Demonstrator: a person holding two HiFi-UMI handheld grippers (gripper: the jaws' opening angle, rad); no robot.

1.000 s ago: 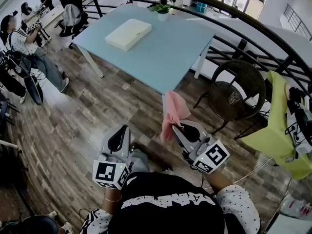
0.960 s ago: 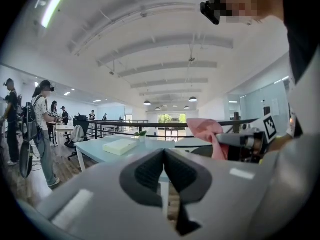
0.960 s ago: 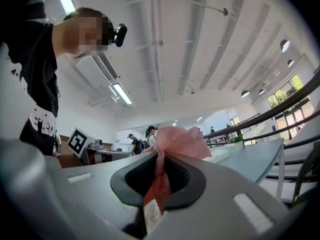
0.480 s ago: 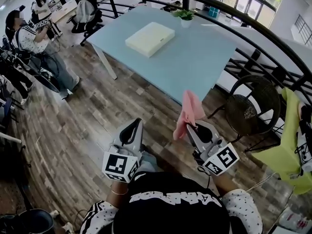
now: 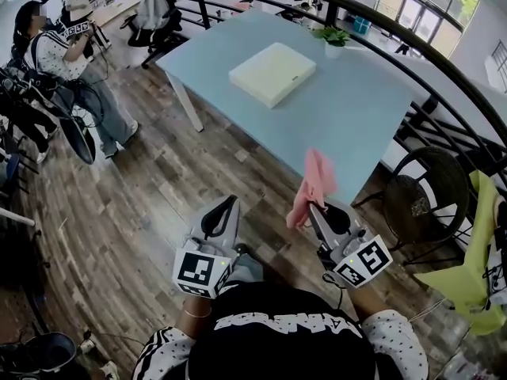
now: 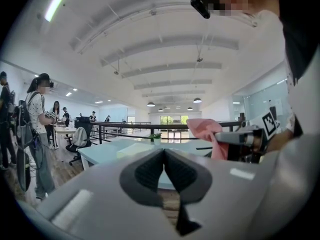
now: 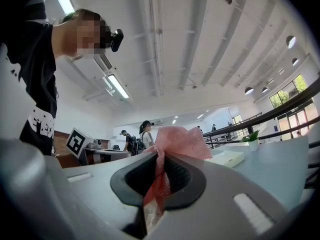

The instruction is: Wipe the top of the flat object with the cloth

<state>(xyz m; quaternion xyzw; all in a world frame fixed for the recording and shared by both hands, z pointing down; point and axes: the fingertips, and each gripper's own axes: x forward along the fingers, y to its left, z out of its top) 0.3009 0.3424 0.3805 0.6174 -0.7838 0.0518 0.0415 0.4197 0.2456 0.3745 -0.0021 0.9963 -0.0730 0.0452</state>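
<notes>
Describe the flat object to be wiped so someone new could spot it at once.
Start at the large pale blue table on the wood floor. On its far half lies a cream, rectangular flat slab. Its only neighbour there is a small potted plant, green and upright, while the slab is low and pale.

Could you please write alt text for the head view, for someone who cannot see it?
The right hand-held gripper holds a pink cloth upright, short of a light blue table bearing a flat cream object. The left hand-held gripper is shut and empty.
</notes>
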